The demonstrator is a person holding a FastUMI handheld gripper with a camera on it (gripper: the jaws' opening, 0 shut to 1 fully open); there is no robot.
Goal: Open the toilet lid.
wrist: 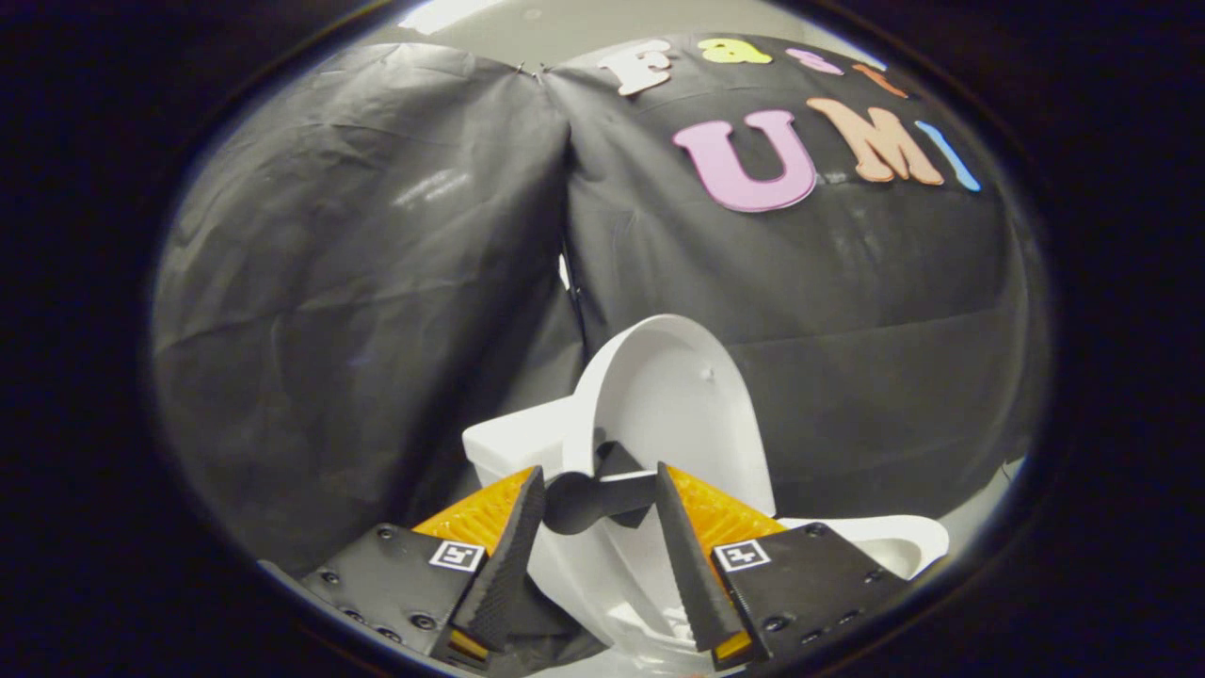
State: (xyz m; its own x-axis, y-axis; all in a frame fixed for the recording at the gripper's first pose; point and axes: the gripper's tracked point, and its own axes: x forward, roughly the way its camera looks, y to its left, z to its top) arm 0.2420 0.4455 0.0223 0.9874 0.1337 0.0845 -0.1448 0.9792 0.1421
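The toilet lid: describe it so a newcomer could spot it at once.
Start at the black cloth wall, then drop to the white toilet in front of it. The toilet lid is the rounded white shell standing raised, just beyond the open gripper; unlike the squarish tank, it is oval and concave.

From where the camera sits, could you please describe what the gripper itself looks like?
The gripper has two black wedge-shaped fingers with ribbed inner pads, backed by orange textured plastic. Each sits on a black plate fastened with small screws and carries a square black-and-white marker.
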